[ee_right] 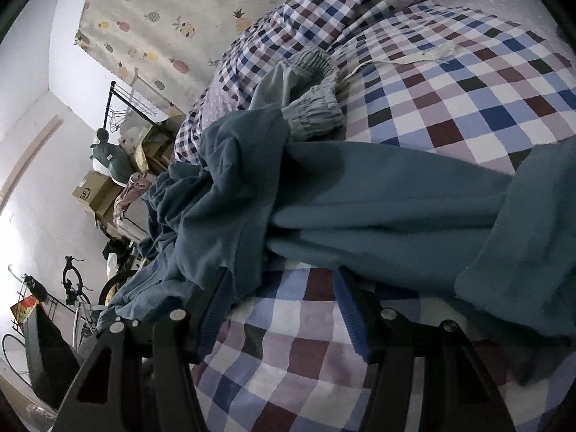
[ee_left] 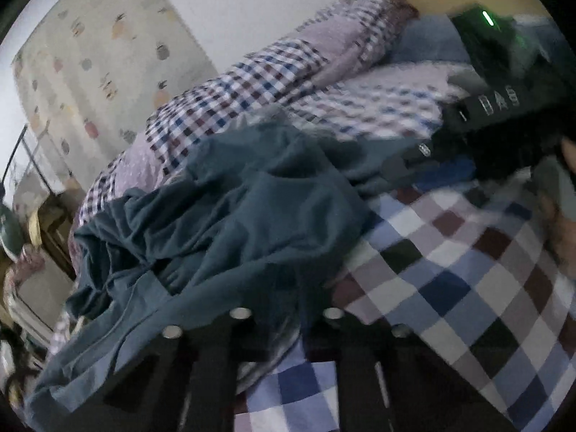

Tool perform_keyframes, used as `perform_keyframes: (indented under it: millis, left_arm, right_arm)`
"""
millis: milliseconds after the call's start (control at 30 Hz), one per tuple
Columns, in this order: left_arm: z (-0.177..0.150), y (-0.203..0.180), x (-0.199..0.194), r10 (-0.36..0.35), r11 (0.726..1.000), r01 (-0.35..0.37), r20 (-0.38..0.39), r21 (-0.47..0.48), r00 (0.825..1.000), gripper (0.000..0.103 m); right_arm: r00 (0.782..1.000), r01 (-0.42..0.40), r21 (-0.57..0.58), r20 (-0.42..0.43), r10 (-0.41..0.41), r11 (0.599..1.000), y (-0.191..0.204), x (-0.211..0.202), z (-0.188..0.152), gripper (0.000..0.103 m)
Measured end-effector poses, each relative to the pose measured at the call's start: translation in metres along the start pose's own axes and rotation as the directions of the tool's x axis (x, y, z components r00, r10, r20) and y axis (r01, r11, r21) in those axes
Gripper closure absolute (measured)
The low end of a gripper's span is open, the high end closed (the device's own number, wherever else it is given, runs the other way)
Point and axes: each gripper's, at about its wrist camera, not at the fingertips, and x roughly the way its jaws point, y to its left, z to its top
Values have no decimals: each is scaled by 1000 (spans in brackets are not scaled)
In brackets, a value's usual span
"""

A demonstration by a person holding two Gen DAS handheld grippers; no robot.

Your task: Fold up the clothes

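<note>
because the teal garment [ee_right: 378,194] lies in a soft crumpled heap on the checked bedspread [ee_right: 468,108], it looks light, limp and thick like fleece, so i judge it will sag and bunch wherever it is lifted and will not hold a crease without smoothing. the best holds seem to be firm edges: the grey elastic cuff or waistband [ee_right: 313,108] at the far end, or the hem near the bottom right of the right wrist view.

the right gripper [ee_right: 284,309] has its jaws spread apart, holding nothing, with blue ribbed pads [ee_right: 351,316] hovering over bare bedspread just below a long fold of the cloth. the left gripper [ee_left: 284,327] is blurred and low in its own view; teal cloth drapes over its left finger, but i cannot tell whether it pinches anything.

only the right wrist view shows the elastic band, a pale drawstring [ee_right: 406,57] and the pineapple curtain [ee_right: 172,18] sharply. only the left wrist view shows the other gripper's dark body with a green light [ee_left: 487,19] at the top right.
</note>
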Motion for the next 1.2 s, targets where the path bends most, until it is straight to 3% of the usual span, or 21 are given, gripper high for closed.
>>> perform_keyframes:
  millis: [100,200,267,333,400,433,500,533,567,600,733,933,1000,1067,1200]
  left_arm:
    - [3,31,-15,6,988,6,78,-157,997,101]
    - [2,66,-29,22,947,25,143,-320,989,102]
    - [-2,81,-27,-35,923,90,152,-374,988,102]
    - [-4,87,-25,-68,915,122,149,-386,986,102]
    - [-3,73,-19,-69,945,106,127,-311,989,96]
    - [-2,63,-17,-65,961,94,118,-260,991,89]
    - [1,41,-16,-56,984,74,111,-161,992,58]
    - [2,31,-17,-55,991,69,120,-116,991,34]
    - [2,21,-19,-55,995,64,129,-71,990,24]
    - [3,12,-20,-55,998,59,137,-28,989,24]
    - [3,-12,-8,-32,997,25,91,78,995,24]
    - [-2,-23,17,10,994,-9,-4,107,1000,24]
    - [-3,-22,22,13,995,-11,-26,96,1000,33]
    - [-3,-16,27,27,997,-24,-49,67,998,75]
    - [-3,-6,22,-14,1000,15,-28,14,999,91]
  right_arm:
    - [1000,1,2,1,-1,1000,-1,-2,-1,41]
    - [1000,5,-1,2,-5,1000,0,-2,-1,41]
    - [1000,7,-3,2,-7,1000,0,-2,-2,40]
    - [1000,10,0,3,-10,1000,0,-2,-2,40]
    - [1000,10,3,3,-10,1000,0,-2,-1,40]
    - [1000,10,3,3,-10,1000,0,-2,-1,40]
    - [1000,10,4,3,-10,1000,1,-3,-1,40]
    - [1000,9,5,3,-9,1000,0,-3,-1,40]
    - [1000,8,6,3,-8,1000,0,-3,-1,40]
    - [1000,6,6,3,-6,1000,0,-3,-1,40]
    - [1000,2,9,3,-2,1000,0,-3,-1,40]
    - [1000,-5,16,3,5,1000,-1,-3,-1,39]
    - [1000,-5,15,2,5,1000,-1,-4,-1,40]
    - [1000,-8,16,0,8,1000,-1,-4,-1,39]
    - [1000,-10,18,-2,10,1000,-2,-4,-1,39]
